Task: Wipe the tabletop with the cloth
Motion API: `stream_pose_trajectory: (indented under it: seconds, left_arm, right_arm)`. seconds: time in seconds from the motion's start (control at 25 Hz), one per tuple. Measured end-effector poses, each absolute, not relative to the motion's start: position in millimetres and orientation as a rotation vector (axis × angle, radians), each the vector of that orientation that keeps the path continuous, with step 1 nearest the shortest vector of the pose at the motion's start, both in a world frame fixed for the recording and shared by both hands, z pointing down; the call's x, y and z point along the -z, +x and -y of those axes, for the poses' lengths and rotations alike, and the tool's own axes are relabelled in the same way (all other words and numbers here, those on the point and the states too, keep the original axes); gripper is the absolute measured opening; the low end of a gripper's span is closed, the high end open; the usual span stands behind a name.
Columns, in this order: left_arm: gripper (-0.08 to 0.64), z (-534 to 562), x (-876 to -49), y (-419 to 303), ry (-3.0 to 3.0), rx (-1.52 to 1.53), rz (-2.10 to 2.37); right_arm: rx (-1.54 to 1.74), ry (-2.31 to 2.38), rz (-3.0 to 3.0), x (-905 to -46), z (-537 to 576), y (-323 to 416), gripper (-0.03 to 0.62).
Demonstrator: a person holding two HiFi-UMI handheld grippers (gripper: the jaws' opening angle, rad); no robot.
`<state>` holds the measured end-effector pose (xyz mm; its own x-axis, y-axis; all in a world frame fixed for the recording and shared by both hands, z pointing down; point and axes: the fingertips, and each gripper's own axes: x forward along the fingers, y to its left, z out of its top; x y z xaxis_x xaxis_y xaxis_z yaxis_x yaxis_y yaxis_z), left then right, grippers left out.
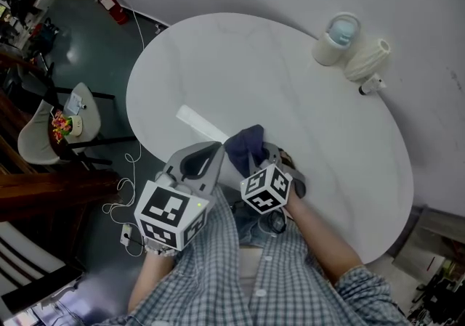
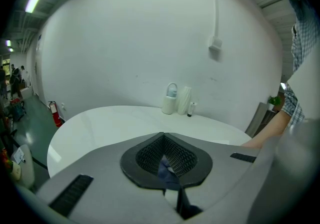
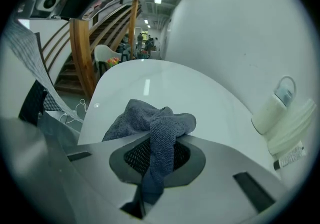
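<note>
A dark blue cloth (image 1: 245, 143) lies bunched at the near edge of the round white table (image 1: 240, 63), held between both grippers. My left gripper (image 1: 211, 152) is shut, and in the left gripper view a small fold of the cloth (image 2: 167, 172) is pinched between its jaws. My right gripper (image 1: 272, 155) is shut on the cloth (image 3: 159, 133) too, which drapes down through its jaws and piles up on the tabletop (image 3: 165, 81) just past them. A person's forearms and checked shirt (image 1: 232, 274) fill the bottom of the head view.
At the table's far right stand a white jug with a blue lid (image 1: 336, 39), a ribbed white vase (image 1: 367, 59) and a small bottle (image 1: 371, 86). To the left, off the table, are a chair (image 1: 47, 132), floor cables (image 1: 123, 194) and a red extinguisher (image 1: 111, 5).
</note>
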<state>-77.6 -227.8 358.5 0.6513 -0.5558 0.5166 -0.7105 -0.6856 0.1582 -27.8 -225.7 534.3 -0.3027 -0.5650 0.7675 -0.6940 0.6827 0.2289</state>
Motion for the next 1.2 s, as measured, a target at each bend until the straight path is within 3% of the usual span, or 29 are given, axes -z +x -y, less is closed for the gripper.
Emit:
stream_pose_trajectory:
  seconds: [0.52,1.2]
  left_arm:
    - [0.003,241.7,-354.1,-69.4,2.601,-0.629,0.921]
    - [0.003,230.8,-356.2,-61.4,2.643,-0.640,0.822]
  right_arm:
    - [-0.159,0.977,2.034,-532.8,250.1,-45.4,0.031]
    - [-0.359,1.428,1.840,-528.7,262.6,69.9,0.032]
